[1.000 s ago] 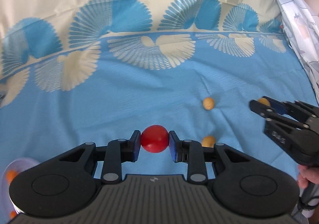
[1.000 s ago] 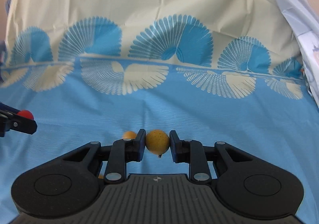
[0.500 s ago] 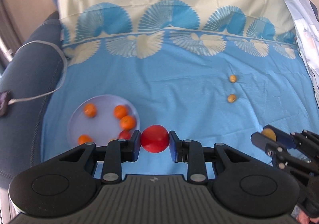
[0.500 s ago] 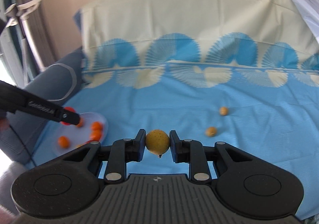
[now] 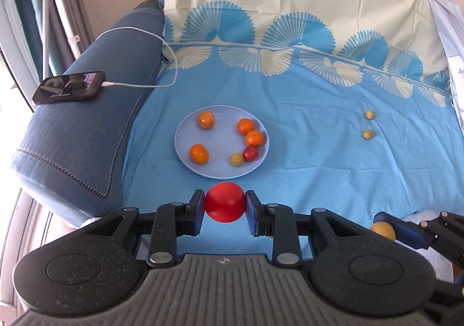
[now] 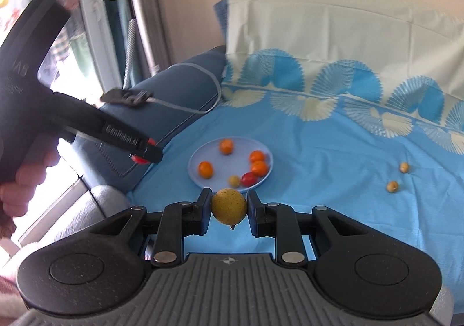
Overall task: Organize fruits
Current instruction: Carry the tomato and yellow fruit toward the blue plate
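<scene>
Both tongs swung over to plate [image 5: 185, 163]; left tongs [image 5: 224, 205] clamping red tomato [image 5: 224, 201], right tongs [image 6: 229, 208] clamping yellow fruit [image 6: 229, 205], stem down

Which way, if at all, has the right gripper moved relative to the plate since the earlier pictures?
Yes. The right gripper has moved towards the plate: it was absent from the right wrist view earlier and now lies just beyond the fingers.

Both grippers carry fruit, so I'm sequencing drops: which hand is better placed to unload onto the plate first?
Probably left: the left gripper with its red fruit sits nearer the plate.
</scene>
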Demonstrator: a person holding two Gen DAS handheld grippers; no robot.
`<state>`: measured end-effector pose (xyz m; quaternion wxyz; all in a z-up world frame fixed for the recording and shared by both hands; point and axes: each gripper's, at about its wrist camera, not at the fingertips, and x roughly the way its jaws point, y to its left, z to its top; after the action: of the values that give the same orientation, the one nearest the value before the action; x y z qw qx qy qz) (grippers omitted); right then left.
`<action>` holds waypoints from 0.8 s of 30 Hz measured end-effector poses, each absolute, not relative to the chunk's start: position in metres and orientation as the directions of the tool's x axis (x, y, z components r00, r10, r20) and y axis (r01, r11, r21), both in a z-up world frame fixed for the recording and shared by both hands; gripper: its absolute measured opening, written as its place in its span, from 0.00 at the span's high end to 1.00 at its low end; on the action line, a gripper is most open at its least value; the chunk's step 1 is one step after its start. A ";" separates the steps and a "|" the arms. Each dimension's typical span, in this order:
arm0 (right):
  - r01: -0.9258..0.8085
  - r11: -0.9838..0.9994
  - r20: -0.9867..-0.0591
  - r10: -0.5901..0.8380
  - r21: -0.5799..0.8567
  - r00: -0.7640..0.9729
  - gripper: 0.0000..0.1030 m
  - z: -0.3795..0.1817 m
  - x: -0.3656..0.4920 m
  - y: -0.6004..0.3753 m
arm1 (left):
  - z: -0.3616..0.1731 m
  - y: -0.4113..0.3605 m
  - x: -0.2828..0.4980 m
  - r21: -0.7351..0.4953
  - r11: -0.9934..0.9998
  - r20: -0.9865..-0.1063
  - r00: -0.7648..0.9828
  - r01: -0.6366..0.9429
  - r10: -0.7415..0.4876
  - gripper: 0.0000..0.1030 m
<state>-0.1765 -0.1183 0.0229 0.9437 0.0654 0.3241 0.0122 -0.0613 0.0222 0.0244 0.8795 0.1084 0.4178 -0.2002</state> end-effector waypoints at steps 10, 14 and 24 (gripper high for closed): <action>-0.057 0.998 -0.602 0.063 0.028 0.796 0.74 0.034 -0.190 -0.081 | 0.027 0.051 -0.086 -0.025 0.907 -0.761 0.580 0.420 -0.290 0.68; -0.068 0.998 -0.591 0.061 0.010 0.804 0.74 0.037 -0.194 -0.077 | 0.028 0.052 -0.089 -0.024 0.906 -0.757 0.584 0.423 -0.293 0.68; -0.059 0.998 -0.589 0.053 0.010 0.806 0.74 0.036 -0.197 -0.078 | 0.028 0.052 -0.092 -0.022 0.905 -0.758 0.584 0.424 -0.292 0.68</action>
<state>-0.1974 -0.0778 0.0360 0.9504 -0.0045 0.3096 0.0296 -0.0919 0.0524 0.0276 0.8862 0.0811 0.4090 -0.2021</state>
